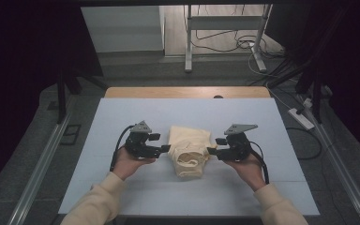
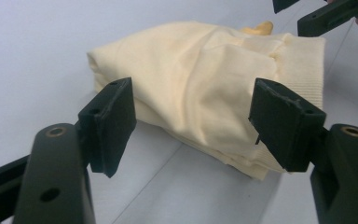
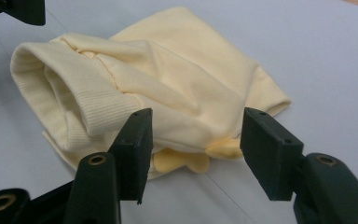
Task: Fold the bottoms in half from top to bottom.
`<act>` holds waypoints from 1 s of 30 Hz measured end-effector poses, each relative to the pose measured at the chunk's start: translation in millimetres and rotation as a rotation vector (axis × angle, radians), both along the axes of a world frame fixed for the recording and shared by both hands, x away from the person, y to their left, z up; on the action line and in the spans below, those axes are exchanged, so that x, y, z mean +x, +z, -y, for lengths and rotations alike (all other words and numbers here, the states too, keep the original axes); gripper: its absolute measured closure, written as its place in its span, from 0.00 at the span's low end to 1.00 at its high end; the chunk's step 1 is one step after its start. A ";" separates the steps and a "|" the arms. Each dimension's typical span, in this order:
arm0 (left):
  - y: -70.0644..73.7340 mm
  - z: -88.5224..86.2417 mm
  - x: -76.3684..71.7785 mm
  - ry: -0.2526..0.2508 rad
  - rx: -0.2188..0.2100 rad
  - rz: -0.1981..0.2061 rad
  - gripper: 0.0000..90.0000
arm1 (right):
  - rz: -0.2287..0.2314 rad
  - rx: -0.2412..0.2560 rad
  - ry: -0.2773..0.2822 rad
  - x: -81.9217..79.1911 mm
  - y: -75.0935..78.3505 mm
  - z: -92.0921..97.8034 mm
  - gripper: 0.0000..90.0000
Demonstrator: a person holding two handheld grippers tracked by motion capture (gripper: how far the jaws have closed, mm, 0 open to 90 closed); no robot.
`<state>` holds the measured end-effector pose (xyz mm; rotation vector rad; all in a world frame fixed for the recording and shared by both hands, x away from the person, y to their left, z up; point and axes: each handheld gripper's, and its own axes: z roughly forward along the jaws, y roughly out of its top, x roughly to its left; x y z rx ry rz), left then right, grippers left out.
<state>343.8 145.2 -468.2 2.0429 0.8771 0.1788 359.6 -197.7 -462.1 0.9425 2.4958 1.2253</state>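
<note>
Cream garment (image 1: 189,150), folded into a thick bundle with a ribbed cuff or hem on top, lies on the table between the two grippers. The left gripper (image 1: 165,142) sits just at the bundle's near-left edge and the right gripper (image 1: 214,146) just at its opposite edge; each has its jaws spread wide and holds nothing, with the cloth directly ahead of the pads in both gripper views.

The risk I see is in the layering. If either pair of jaws closes on the top fold alone, the bundle would likely unroll as it lifts, and the ribbed band nearest the right gripper looks loose enough to slip free. A darker yellow scrap (image 3: 182,161) pokes out under the bundle right ahead of the right gripper's jaws and could get pinched by mistake. Uneven pulls from the two sides would probably skew the fold.

The bundle rests on a pale blue-white mat (image 1: 122,117) covering a wooden tabletop (image 1: 178,92). Beyond the grippers lie grey floor, a metal frame's legs (image 1: 188,42), loose cables (image 1: 225,40) and a power strip (image 1: 301,118), with dark curtains at both sides.
</note>
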 end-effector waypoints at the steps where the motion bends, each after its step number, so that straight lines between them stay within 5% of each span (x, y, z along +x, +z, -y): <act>1: -0.1 -0.6 0.7 0.005 0.003 0.002 0.35 | 0.001 0.002 0.004 0.4 0.6 -1.3 0.58; 10: -3.5 -4.7 6.1 0.016 0.012 -0.007 0.34 | -0.009 0.001 0.102 6.0 8.0 -29.4 0.99; 20: -8.5 0.1 7.2 -0.002 0.028 -0.019 0.33 | 0.000 -0.011 0.172 -0.5 8.7 -53.0 0.99; 30: -9.7 -5.0 7.2 0.007 0.021 -0.024 0.33 | -0.040 -0.100 0.219 -16.4 -10.9 -59.2 0.99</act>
